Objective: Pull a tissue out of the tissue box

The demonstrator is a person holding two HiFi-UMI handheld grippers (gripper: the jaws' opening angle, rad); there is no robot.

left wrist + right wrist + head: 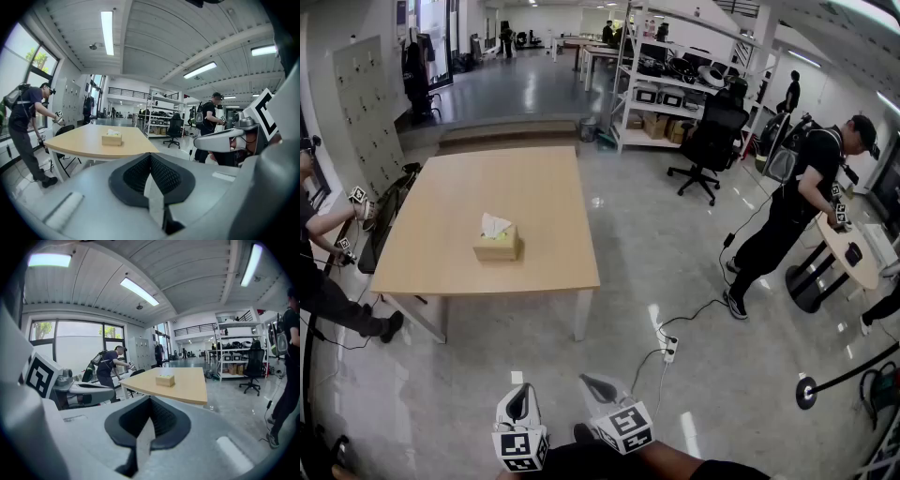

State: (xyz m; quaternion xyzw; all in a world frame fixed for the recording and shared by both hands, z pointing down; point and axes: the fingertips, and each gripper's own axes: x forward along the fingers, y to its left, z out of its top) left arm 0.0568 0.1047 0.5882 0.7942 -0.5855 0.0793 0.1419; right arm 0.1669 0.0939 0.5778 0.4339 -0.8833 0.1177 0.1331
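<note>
Grey and white, the left gripper (522,401) and the right gripper (603,387) sit side by side at the bottom centre of the head view, marker cubes toward the lower edge. In the left gripper view the dark ribbed pads (136,173) meet along one seam with nothing between them. The right gripper view shows the same: jaws fully together and empty.

Both are over the glossy grey floor (656,272), well apart from the table. A white power strip (669,350) lies on the floor just right of centre.

Beyond it, left of centre, stands the light wooden table (534,183). The tissue box (497,247), tan, rests on its nearer left part, a white tissue (494,225) standing up from the top slot.

At the left edge a person (319,291) leans by the table. At the right edge another person (797,202) in black stands at a small round table (862,272). Farther back, upper right, a black office chair (710,136) fronts white shelving (661,89).
</note>
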